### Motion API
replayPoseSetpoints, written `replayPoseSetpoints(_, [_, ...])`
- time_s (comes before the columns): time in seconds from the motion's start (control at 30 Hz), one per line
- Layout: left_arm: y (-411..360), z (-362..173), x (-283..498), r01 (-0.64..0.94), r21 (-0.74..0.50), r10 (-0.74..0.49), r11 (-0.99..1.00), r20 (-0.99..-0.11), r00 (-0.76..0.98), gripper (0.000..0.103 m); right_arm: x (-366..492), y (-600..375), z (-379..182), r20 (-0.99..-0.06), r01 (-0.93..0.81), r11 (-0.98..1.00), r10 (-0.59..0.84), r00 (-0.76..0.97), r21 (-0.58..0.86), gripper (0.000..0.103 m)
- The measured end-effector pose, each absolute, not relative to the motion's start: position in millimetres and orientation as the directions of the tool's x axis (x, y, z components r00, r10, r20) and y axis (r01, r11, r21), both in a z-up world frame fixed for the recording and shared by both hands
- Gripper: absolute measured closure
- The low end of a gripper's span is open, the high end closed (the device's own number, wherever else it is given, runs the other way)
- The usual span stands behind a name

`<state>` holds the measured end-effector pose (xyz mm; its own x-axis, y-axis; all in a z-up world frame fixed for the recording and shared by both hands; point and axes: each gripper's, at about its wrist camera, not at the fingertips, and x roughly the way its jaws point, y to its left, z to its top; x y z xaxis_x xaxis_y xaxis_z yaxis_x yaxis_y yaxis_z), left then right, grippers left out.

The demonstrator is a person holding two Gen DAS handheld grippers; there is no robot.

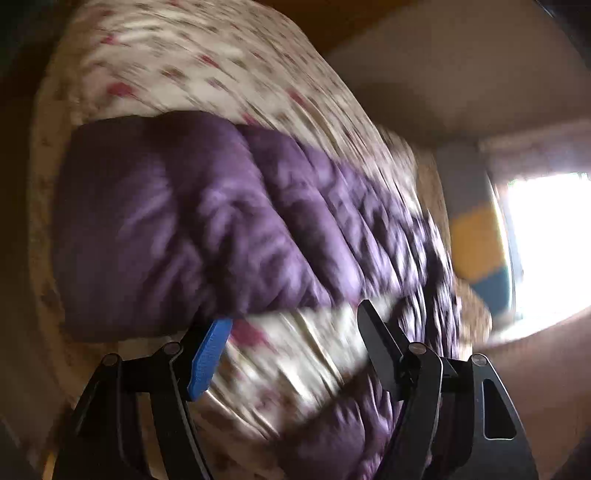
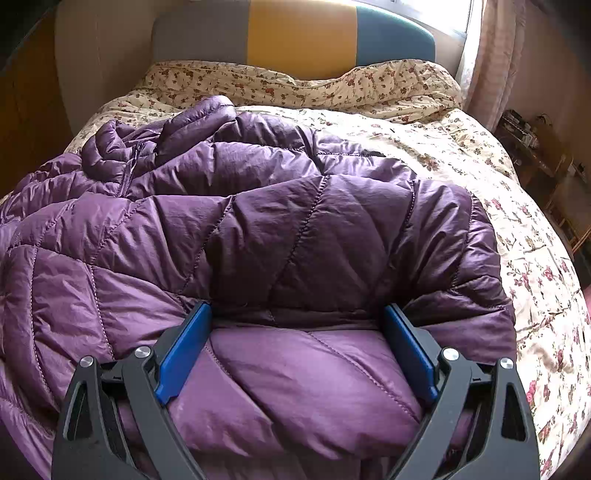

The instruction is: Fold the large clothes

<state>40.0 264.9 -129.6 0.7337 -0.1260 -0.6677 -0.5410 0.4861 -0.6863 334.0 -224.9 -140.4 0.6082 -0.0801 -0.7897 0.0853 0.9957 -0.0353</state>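
One purple quilted puffer jacket [image 2: 258, 229] lies on one bed with a cream floral-print quilt [image 2: 517, 229]. One padded headboard [image 2: 295, 33] shows three colour panels: grey, yellow, teal. Two black grippers are in view, left [image 1: 295, 321] and right [image 2: 297, 325], each with two fingers [image 2: 184, 347].

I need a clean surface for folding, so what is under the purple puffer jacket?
The purple puffer jacket lies on a floral bedspread, which shows around its far and right edges. The bedding directly beneath the jacket is covered, so anything lying there cannot be seen.
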Motion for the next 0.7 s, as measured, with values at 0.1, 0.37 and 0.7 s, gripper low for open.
replayPoseSetpoints(0.1, [283,-133,48,-0.579,-0.672,-0.068,0.462,-0.678,0.732,0.053,333,-225,-139,-0.789,0.086,0.996,-0.081,0.609,-0.035,0.011])
replayPoseSetpoints(0.37, [344,-132,102,-0.661,-0.526,0.105,0.535,-0.735,0.669,0.096,333,-225,-139,-0.789,0.086,0.995,-0.084,0.608,-0.04,0.011])
replayPoseSetpoints(0.7, [376,-108,134,-0.634,-0.48,0.168,0.606,-0.702,0.692,0.097,335,-225,-139,-0.789,0.092,0.995,-0.093,0.607,-0.046,0.01])
